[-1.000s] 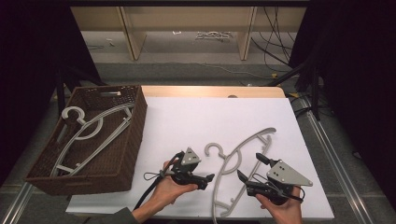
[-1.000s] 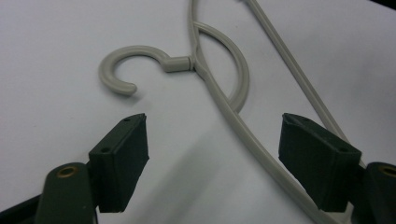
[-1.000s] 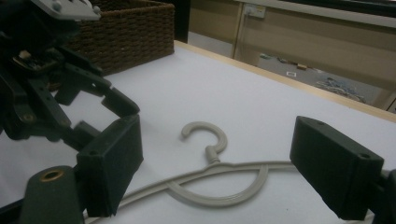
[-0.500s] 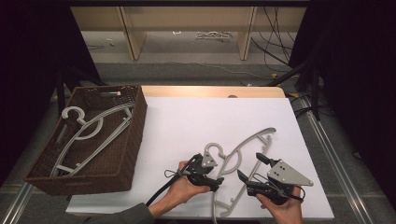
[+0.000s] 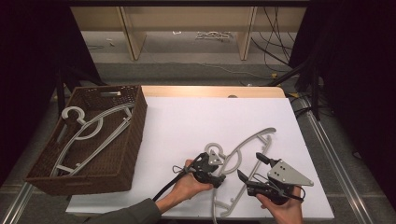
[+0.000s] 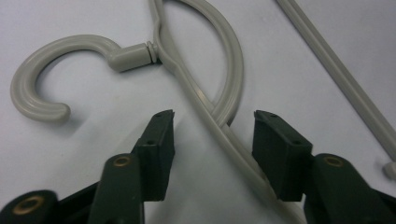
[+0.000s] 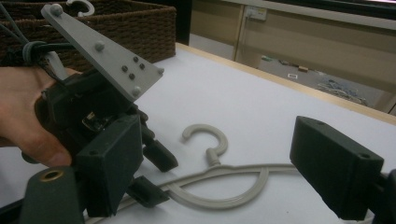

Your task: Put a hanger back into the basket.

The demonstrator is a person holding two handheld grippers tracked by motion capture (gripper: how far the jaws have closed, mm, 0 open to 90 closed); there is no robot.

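Near the table's (image 5: 187, 121) front edge, a hanger (image 5: 243, 154) is laid flat. Left gripper (image 6: 212, 135): jaws just closing, astride the hanger's arm, not yet pressed on it. Right gripper (image 5: 250, 170): spread apart, nothing held. Risk: the thin arm may be squeezed sideways and slip out.

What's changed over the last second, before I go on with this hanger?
The left hand-held gripper has moved right to the hanger on the table. Its jaws have just been closing, now astride the hanger's arm below the hook, pads not yet touching. The right hand-held gripper, the hanger and the basket stayed put.
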